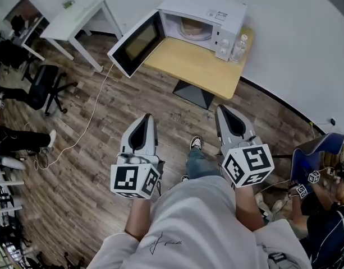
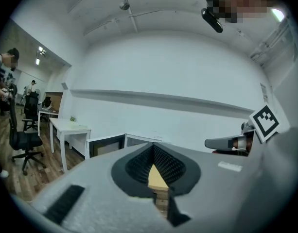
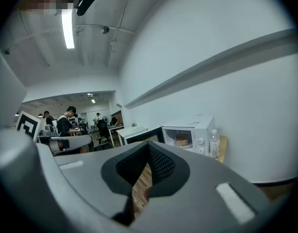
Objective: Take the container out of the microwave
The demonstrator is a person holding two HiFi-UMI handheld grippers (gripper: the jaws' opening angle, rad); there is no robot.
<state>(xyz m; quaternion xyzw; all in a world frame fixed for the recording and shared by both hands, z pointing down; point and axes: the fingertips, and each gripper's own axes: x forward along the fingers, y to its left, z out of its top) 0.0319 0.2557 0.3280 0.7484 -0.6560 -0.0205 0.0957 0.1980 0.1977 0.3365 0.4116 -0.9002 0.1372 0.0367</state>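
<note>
The white microwave (image 1: 208, 13) stands on a wooden table (image 1: 197, 69) against the wall, its door (image 1: 135, 42) swung open to the left. Inside it sits a round tan container (image 1: 195, 30), which the right gripper view also shows as the container (image 3: 182, 140) in the microwave (image 3: 192, 130). My left gripper (image 1: 146, 117) and right gripper (image 1: 223, 110) hang side by side over the wood floor, well short of the table. Both point toward it, shut and holding nothing. In their own views the left gripper (image 2: 153, 147) and the right gripper (image 3: 149, 147) show their pads meeting at the tip.
A clear water bottle (image 1: 239, 48) stands on the table right of the microwave. A white desk (image 1: 76, 18) and a black office chair (image 1: 45, 88) are at the left, with a cable (image 1: 87, 122) across the floor. A blue chair (image 1: 320, 150) and a seated person are at the right.
</note>
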